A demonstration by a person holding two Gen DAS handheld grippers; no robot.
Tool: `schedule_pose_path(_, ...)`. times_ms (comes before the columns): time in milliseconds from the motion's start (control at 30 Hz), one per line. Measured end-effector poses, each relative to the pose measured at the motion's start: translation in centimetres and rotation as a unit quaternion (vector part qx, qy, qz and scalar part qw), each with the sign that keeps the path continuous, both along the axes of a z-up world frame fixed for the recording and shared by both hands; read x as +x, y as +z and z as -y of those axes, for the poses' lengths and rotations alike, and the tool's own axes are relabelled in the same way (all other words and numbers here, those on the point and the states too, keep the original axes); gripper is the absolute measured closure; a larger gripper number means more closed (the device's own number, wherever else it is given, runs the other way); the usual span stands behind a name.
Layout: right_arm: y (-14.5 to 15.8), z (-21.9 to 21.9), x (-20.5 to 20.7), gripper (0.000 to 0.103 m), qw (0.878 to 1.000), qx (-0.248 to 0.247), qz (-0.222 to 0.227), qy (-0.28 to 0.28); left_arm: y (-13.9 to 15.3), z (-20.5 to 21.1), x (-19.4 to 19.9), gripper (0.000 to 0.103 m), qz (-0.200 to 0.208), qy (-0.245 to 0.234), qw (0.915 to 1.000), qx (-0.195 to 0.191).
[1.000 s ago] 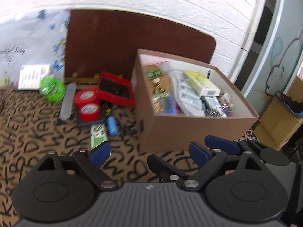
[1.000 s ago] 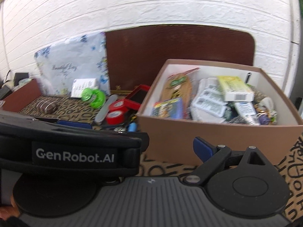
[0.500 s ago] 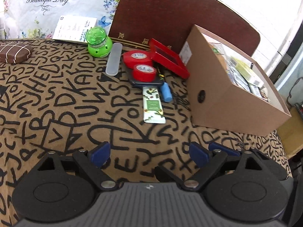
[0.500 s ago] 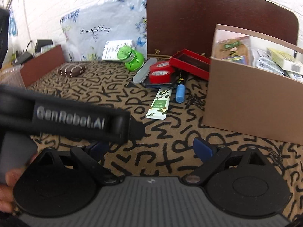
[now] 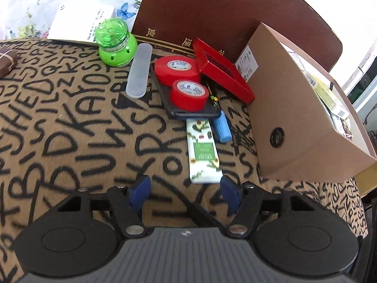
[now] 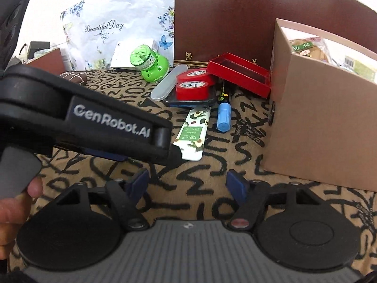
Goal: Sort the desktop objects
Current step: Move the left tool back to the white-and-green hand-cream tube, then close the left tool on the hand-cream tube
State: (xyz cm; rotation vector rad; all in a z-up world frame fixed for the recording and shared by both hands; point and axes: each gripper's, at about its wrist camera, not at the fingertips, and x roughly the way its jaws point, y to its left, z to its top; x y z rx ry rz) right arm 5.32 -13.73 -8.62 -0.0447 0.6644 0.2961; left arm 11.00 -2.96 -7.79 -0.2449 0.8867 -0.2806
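**On the lettered cloth, ahead of the left gripper: flat avocado-print pack**

Item: slim white-and-green pack (image 5: 203, 151) with avocado print, lying flat on the letter-patterned tablecloth (image 5: 70, 127). Its near end sits just ahead of the left gripper (image 5: 186, 194); its far end is just beside the dark tray (image 5: 188, 114) that carries two red tape rolls (image 5: 188, 94). A blue cylinder (image 5: 222, 129) lies alongside. The cardboard box (image 5: 306, 127), already part-filled, stands to the right.

Handling (judged): light, thin, probably a glossy wrapper and slightly slippery; whether it is stiff card or a soft sachet cannot be told from these views. It offers little height, so take hold across the narrow width at the near end, pads low to the cloth.

Grippers: left jaws are closing from about half spread, nothing between them. The right gripper (image 6: 188, 185) is likewise closing and empty, well short of the pack.
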Motion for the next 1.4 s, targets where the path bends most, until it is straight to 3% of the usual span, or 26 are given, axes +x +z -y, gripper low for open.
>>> schedule_pose_path(167, -0.3, -0.3, 1.7, 0.04, 1.0, -0.003, 0.011, -0.003, -0.1, 0.6, 2.1, 0.045, 0.007, -0.011, 0.9999, 0.01)
schedule_pose_path(500, -0.5, -1.0, 3.8, 0.059, 1.0, 0.002, 0.02, -0.011, -0.1, 1.0, 4.7, 0.063, 0.005, -0.018, 0.9998, 0.007)
schedule_pose_path(567, -0.5, -1.1, 4.0, 0.067, 1.0, -0.001, 0.021, -0.017, -0.2, 1.2, 5.0, 0.071, 0.006, -0.023, 0.9997, 0.004)
schedule_pose_path(600, -0.5, -1.1, 4.0, 0.067, 1.0, -0.001, 0.019, -0.017, -0.2, 1.2, 5.0, 0.081, 0.005, -0.027, 0.9996, -0.002)
schedule_pose_path(633, -0.5, -1.1, 3.9, 0.068, 1.0, -0.001, 0.02, -0.017, -0.2, 1.2, 4.9, 0.082, 0.003, -0.028, 0.9996, -0.007)
schedule_pose_path(967, 0.0, -0.6, 1.1, 0.069, 1.0, -0.014, -0.001, 0.007, -0.5, 1.8, 1.0, 0.083, -0.005, -0.037, 0.9993, -0.001)
schedule_pose_path(1400, 0.4, 2.0, -7.0, 0.07, 1.0, -0.009, -0.023, 0.013, -0.9, 3.6, -6.6, 0.083, -0.029, -0.06, 0.9977, -0.012)
